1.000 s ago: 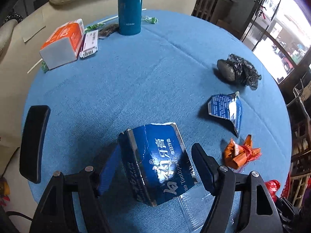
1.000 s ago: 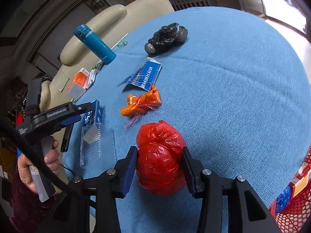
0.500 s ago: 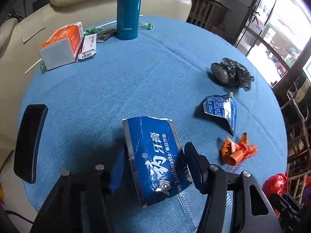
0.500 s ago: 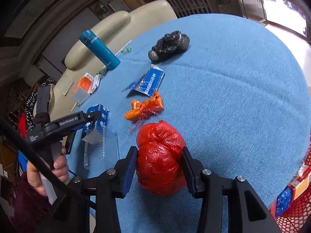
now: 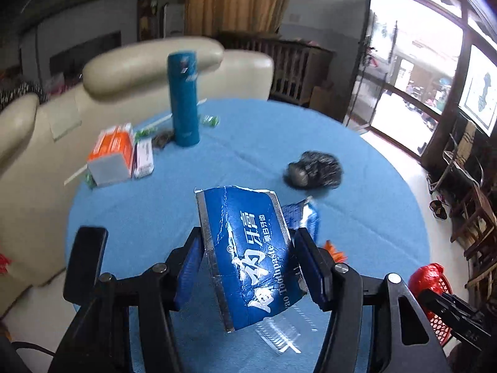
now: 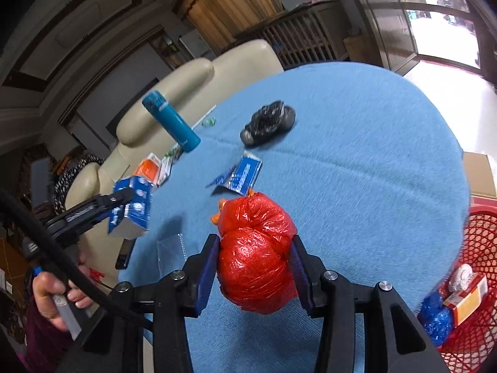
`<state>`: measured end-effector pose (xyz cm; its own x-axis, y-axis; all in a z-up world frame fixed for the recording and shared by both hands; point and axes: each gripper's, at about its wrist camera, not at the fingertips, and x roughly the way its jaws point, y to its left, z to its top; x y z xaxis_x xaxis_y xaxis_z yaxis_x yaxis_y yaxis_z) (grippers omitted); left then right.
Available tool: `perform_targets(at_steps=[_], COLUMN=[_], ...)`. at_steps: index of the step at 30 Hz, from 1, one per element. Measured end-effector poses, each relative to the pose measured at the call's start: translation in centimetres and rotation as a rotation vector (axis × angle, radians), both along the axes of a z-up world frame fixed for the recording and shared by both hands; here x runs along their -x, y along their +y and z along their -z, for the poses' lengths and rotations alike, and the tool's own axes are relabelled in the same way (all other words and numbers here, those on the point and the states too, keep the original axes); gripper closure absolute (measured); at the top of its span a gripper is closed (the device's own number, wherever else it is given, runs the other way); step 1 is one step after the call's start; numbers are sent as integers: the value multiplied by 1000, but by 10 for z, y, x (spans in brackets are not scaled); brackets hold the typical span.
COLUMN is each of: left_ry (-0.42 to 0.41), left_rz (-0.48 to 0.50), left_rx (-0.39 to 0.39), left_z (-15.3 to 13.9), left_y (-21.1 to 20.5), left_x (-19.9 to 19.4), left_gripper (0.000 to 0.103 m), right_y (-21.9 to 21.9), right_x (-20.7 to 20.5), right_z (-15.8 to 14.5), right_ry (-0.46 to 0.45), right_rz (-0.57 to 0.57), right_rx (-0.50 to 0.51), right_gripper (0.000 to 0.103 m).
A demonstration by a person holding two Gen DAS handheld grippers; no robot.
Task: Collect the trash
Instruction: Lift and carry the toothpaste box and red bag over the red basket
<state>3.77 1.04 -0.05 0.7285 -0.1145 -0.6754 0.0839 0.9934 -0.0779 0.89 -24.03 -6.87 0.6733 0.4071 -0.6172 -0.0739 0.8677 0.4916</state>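
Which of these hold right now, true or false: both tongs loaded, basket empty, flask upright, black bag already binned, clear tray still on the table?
1. Both tongs hold trash. True: the left tongs grip the blue box, the right tongs grip the red bag.
2. The red basket is empty. False: it already holds a blue wad, a carton and a white lump.
3. The teal flask stands upright on the table. True.
4. The black bag is in the basket. False: it lies on the table.
5. The clear tray lies on the table below the blue box. True.
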Motion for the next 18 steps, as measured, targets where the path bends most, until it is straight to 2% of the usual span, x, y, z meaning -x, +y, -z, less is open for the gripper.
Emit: perform_targets(at_steps=[7, 18], left_ry=[-81, -110], left_rz=[135, 310], left_rx=[-33, -112], left_z=[-25, -30], left_y=[-49, -123], left_x=[33, 69], left_gripper=[42, 42], right_y=[-24, -75], right_x=[27, 67], right_z=[-25, -43], right_ry=[-72, -102], right_rz=[51, 152], right_rx=[11, 8], right_gripper=[55, 55])
